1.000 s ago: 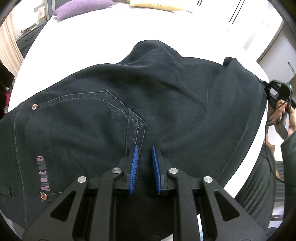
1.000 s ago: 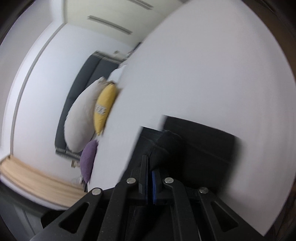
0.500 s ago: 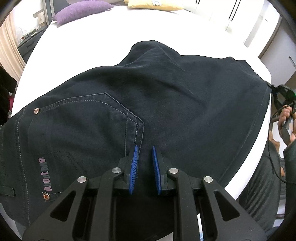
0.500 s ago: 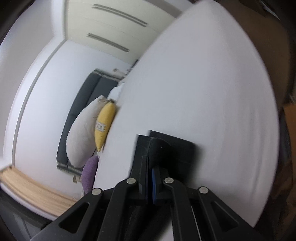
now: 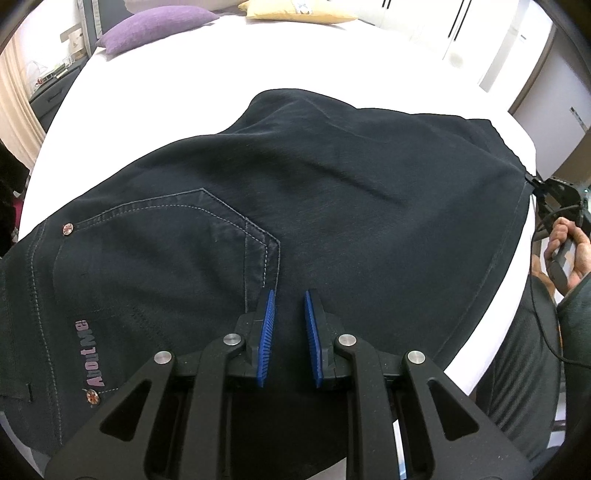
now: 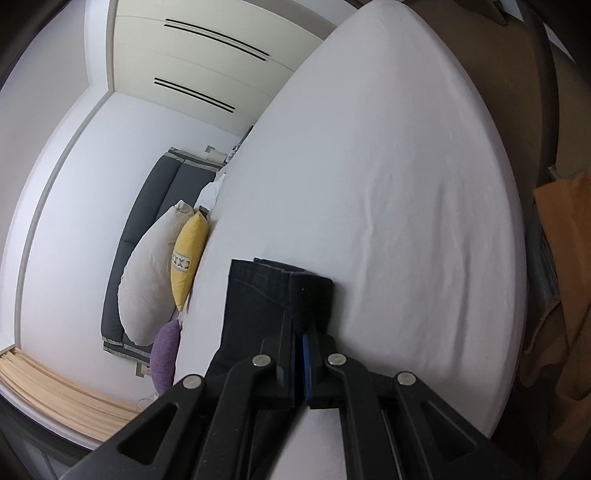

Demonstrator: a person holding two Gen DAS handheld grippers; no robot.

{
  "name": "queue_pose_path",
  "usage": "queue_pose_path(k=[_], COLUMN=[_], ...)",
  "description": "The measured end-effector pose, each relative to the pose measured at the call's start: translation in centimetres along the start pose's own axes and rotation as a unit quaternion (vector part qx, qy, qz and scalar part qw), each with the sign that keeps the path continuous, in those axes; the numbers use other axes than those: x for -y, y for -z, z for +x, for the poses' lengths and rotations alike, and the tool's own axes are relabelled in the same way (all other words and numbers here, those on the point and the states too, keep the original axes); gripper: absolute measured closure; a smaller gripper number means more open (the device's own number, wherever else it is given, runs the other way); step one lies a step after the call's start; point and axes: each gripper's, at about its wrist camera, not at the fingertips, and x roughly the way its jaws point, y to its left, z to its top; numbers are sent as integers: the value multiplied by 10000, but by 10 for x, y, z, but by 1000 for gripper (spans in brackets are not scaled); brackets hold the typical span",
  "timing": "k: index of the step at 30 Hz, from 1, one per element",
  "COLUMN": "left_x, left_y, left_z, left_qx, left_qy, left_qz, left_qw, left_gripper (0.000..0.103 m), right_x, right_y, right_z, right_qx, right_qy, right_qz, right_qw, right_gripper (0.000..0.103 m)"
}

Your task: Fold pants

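Dark navy pants [image 5: 295, 206] lie spread across the white bed [image 5: 229, 66], back pocket and "AboutMe" label up on the left. My left gripper [image 5: 289, 306] is open with blue pads, low over the fabric just below the pocket corner, holding nothing. My right gripper [image 6: 300, 332] is shut on the pants' leg end [image 6: 280, 291] and holds it stretched over the bed's right edge; it also shows in the left wrist view [image 5: 535, 182], gripped by a hand.
A purple pillow [image 5: 155, 29] and a yellow pillow [image 5: 295, 7] lie at the bed's head, with a white pillow [image 6: 147, 273] against a grey headboard [image 6: 147, 206]. White wardrobes [image 6: 192, 51] stand beyond. The person's legs [image 5: 517, 369] are at the bed's right edge.
The right gripper has pulled the pants' leg end outward to the right, flattening the fabric over the bed. The left gripper has stayed open in the same spot.
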Motion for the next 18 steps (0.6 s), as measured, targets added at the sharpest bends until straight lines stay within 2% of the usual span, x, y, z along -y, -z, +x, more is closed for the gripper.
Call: queue_pose_path(k=[2, 3, 4, 5, 6, 7, 10, 12, 15, 18], left_x=[-2, -2, -3, -3, -4, -2, 0, 2, 3, 3], left_y=[1, 1, 1, 1, 1, 1, 1, 1, 1, 0], left_z=[0, 0, 0, 0, 0, -1, -1, -1, -2, -1], left_qx=[8, 7, 7, 8, 15, 21, 32, 29, 14, 4], left_qy=[10, 8, 11, 17, 17, 4, -54, -89, -77, -81], left_qz=[0, 1, -13, -41, -51, -51, -43, -22, -29, -50], left_qw=[10000, 10000, 10000, 10000, 10000, 10000, 10000, 10000, 10000, 10000], left_gripper=[87, 87, 87, 86, 87, 87, 86, 86, 86, 86], right_x=[7, 10, 12, 14, 17, 21, 46, 56, 55, 46], right_y=[-5, -9, -14, -19, -25, -27, -27, -20, -17, -20], right_z=[1, -2, -7, -18, -29, -34, -35, -27, -20, -11], right_qx=[-232, -308, -328, -174, 18, 104, -118, -311, -328, -439], right_qy=[-49, -118, -151, -133, -43, -10, -98, -345, -679, -799], right_qz=[108, 233, 331, 378, 419, 465, 904, 1203, 1308, 1378], right_qw=[9997, 9992, 9988, 9990, 9991, 9989, 9958, 9916, 9885, 9863], right_gripper=[100, 96, 88, 85, 67, 60, 60, 60, 60, 60])
